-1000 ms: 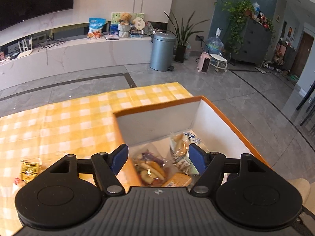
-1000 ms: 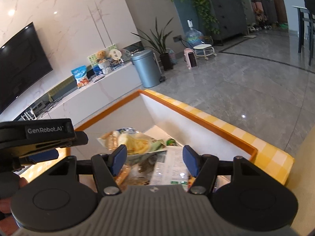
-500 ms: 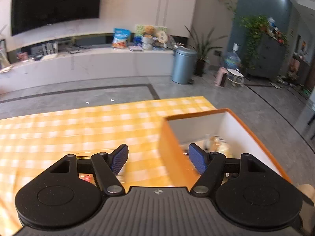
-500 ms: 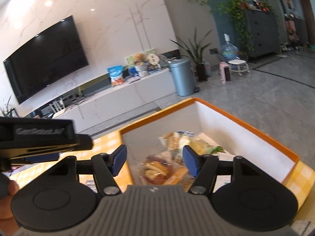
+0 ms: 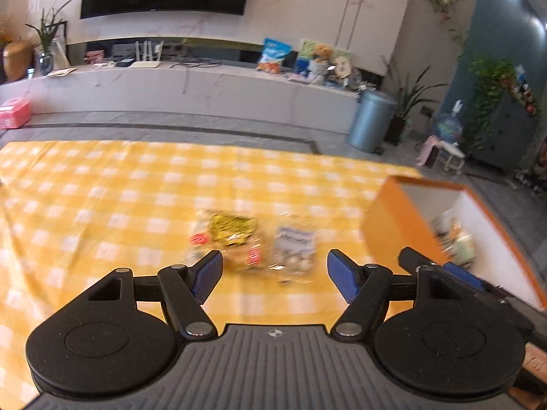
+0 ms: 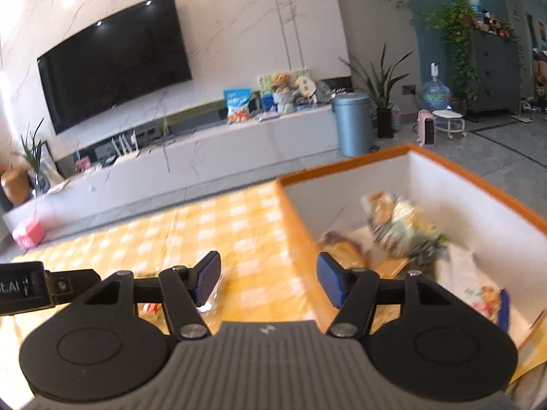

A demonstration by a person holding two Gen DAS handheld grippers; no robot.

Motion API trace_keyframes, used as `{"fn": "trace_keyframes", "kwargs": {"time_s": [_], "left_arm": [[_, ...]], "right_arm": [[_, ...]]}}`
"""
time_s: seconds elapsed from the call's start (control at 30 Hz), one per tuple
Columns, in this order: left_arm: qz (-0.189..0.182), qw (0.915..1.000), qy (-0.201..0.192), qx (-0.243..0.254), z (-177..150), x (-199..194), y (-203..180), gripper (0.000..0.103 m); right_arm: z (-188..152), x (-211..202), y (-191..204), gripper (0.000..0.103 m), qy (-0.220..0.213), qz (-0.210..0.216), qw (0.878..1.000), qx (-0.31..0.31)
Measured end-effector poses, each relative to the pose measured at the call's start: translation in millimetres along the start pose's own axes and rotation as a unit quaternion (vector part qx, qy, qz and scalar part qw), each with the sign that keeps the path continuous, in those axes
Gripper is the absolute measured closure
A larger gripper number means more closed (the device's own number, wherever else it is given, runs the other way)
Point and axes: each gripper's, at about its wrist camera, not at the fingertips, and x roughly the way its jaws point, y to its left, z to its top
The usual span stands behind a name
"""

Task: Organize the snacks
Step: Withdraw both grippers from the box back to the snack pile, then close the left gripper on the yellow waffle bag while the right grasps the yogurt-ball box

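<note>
Closest in, the left gripper hangs over the bench with its blue pads spread apart and nothing between them. Just past its fingertips, on the yellow checked cloth, lie two snack packets side by side: a yellow packet with red spots on the wrapper, and right next to it, on the side nearer the orange box, a clear packet with a pale label. Both are blurred, so the print cannot be read. They sit on the cloth outside the box, near its orange outer wall.

Over on the other side, the right gripper is also spread wide and empty, poised above the cloth just beside the box wall. Part of a wrapper peeks out under its left finger, too hidden to name. At the picture's left edge, a black part of the other gripper pokes in.

Inside the box, against its white lining, there is a heap of snacks: bread-coloured packets, a greenish bag on top, and a flat printed packet near the closest corner.

Beyond the box, across the grey floor, stands a blue-grey bin, then a long white TV shelf with a blue bag and a teddy bear, and a dark television on the marble wall.
</note>
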Motion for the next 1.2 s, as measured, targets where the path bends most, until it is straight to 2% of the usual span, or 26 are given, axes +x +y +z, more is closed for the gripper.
{"fn": "trace_keyframes", "kwargs": {"time_s": [0.27, 0.33, 0.47, 0.57, 0.67, 0.8, 0.93, 1.03, 1.2], "left_arm": [[0.005, 0.9993, 0.023, -0.028, -12.5, 23.6, 39.0, 0.021], [0.013, 0.9989, 0.032, -0.033, -12.9, 29.8, 43.9, 0.021], [0.012, 0.9981, 0.038, -0.047, -14.6, 41.0, 58.1, 0.021], [0.006, 0.997, 0.051, -0.058, -17.3, 49.9, 66.6, 0.021], [0.02, 0.9957, 0.064, -0.064, -21.1, 60.4, 75.2, 0.021], [0.028, 0.9937, 0.075, -0.078, -24.6, 70.6, 88.9, 0.021], [0.029, 0.9923, 0.079, -0.09, -24.1, 71.9, 96.7, 0.021], [0.02, 0.9922, 0.081, -0.092, -23.7, 68.2, 100.3, 0.021], [0.008, 0.9911, 0.083, -0.104, -22.8, 69.2, 104.5, 0.021]], "right_arm": [[-27.4, 27.7, 23.5, 0.041, 0.02, 0.012, 1.0, -0.015], [-30.9, 36.0, 26.9, 0.036, 0.029, 0.023, 0.999, -0.007], [-39.0, 51.6, 35.4, 0.034, 0.039, 0.036, 0.999, -0.002], [-46.8, 63.2, 45.1, 0.029, 0.049, 0.036, 0.998, -0.013], [-52.0, 74.6, 53.4, 0.026, 0.057, 0.035, 0.998, -0.016], [-53.8, 90.6, 61.4, 0.017, 0.06, 0.032, 0.998, -0.014], [-48.4, 110.3, 64.8, 0.015, 0.065, 0.03, 0.997, 0.002], [-41.9, 133.1, 66.0, 0.015, 0.094, 0.048, 0.994, 0.019], [-40.2, 148.5, 62.5, 0.018, 0.09, 0.031, 0.995, 0.036]]}}
